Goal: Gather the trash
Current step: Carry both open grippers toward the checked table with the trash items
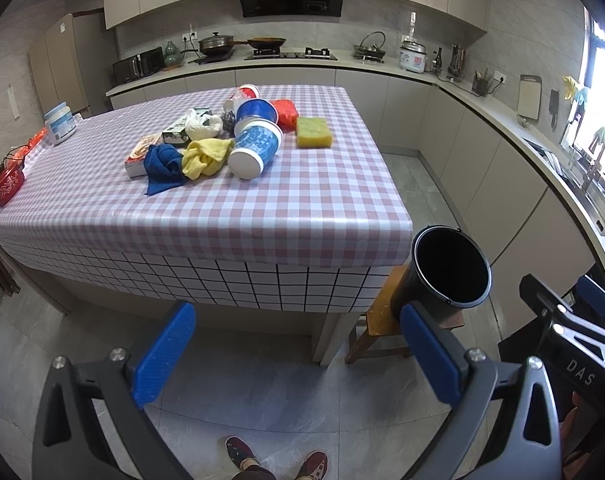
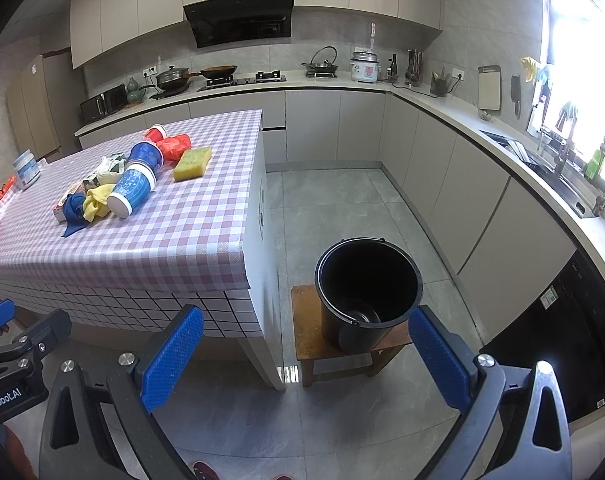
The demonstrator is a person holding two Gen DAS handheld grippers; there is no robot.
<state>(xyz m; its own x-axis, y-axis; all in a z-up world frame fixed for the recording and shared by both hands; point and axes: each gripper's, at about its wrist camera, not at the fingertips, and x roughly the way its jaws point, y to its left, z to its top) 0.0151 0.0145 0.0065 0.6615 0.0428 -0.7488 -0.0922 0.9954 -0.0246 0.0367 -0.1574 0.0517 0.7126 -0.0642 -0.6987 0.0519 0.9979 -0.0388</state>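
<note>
A checked table [image 1: 302, 208] carried a heap of trash near its middle: a blue cup [image 1: 256, 148] lay on its side, base toward the camera, with a second blue cup [image 1: 256, 111] and a red-rimmed cup [image 1: 248, 91] behind it. A yellow cloth [image 1: 204, 156] and a blue cloth [image 1: 162, 168] were bunched against the near cup's left side, a white bag [image 1: 198, 125] and flat cartons [image 1: 142, 152] behind them. A red bag [image 1: 285, 111] and a yellow sponge [image 1: 313, 132] lay to the pile's right, the sponge apart from the cups. A white jar [image 1: 60, 122] stood at the table's far left edge. Off the table's near right corner, a black bucket [image 2: 368, 292] stood on a wooden stool [image 2: 306, 332], apparently empty. Nothing lay between table edge and bucket. The left gripper [image 1: 298, 354] hung before the table, jaws spread wide, holding nothing. The right gripper [image 2: 306, 354] was likewise wide and empty, facing the bucket. Slippered feet [image 1: 278, 458] showed on the tiled floor [image 2: 342, 208].
</note>
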